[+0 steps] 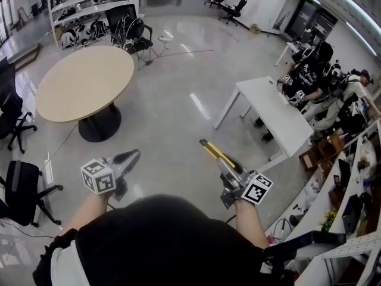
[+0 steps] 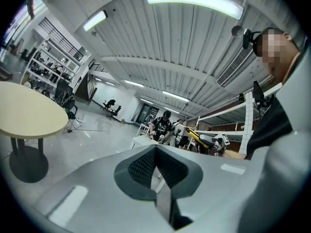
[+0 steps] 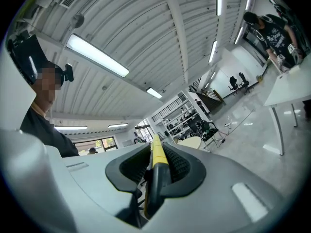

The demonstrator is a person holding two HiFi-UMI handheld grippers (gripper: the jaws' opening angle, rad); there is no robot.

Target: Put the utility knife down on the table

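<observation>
Clamping slim yellow utility knife (image 3: 156,165), textured jaws.

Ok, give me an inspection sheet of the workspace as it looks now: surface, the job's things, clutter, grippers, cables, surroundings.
Surface: round wooden table ahead on the left, top bare; white table on the right, with people at its far end.
Job's things: utility knife, yellow and black, held in the air over the floor, not on any table yet.
Clutter: crowded shelves at the right edge.
Grippers: left gripper shut and empty; right gripper shut on the utility knife.
Cables: thin cable on the floor by the round table's base.
Surroundings: office chairs, storage racks at the far wall, glossy floor.
</observation>
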